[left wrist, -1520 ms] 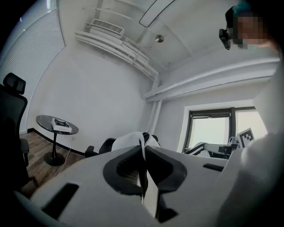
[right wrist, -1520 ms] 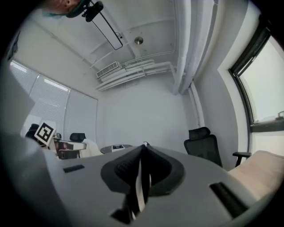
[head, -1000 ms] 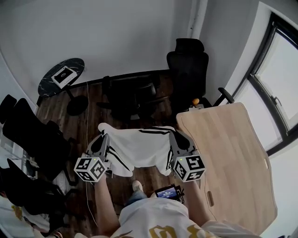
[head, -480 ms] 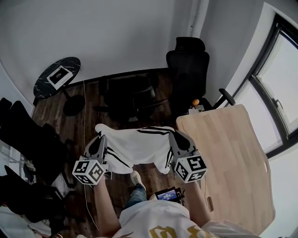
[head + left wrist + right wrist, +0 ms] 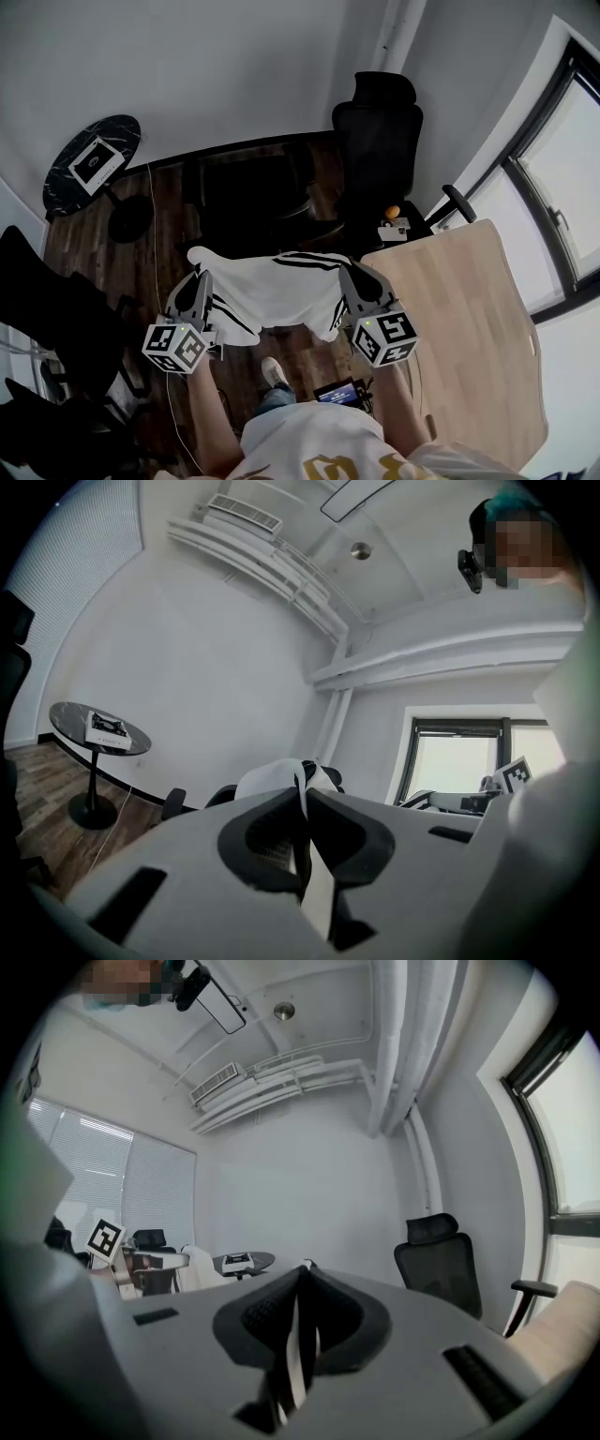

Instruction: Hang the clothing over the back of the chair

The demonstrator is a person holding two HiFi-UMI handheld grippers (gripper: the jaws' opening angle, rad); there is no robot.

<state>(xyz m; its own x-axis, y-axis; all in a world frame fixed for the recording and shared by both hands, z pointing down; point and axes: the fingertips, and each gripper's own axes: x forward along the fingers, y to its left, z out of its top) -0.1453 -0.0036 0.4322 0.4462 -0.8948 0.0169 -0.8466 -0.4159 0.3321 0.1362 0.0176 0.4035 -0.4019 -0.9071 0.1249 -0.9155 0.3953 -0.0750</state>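
A white garment with black stripes [image 5: 272, 292] hangs stretched between my two grippers at chest height. My left gripper [image 5: 200, 279] is shut on its left edge, where the white cloth [image 5: 274, 778] bulges out past the closed jaws. My right gripper [image 5: 350, 274] is shut on the right edge, and a striped strip of cloth [image 5: 294, 1349] shows pinched between its pads. A low black office chair [image 5: 246, 192] stands just beyond the garment. A taller black high-back chair [image 5: 377, 131] stands behind it to the right, also seen as the high-back chair [image 5: 441, 1260].
A light wooden desk [image 5: 464, 319] runs along the right, with a small orange thing [image 5: 394, 212] at its far corner. A round dark table [image 5: 91, 164] with a box on it stands at the far left. More black chairs [image 5: 56, 314] crowd the left. A window [image 5: 562, 178] is on the right.
Both grippers have carried the stretched garment forward towards the low black chair, which now lies closer to the cloth. The grip on both edges is unchanged.
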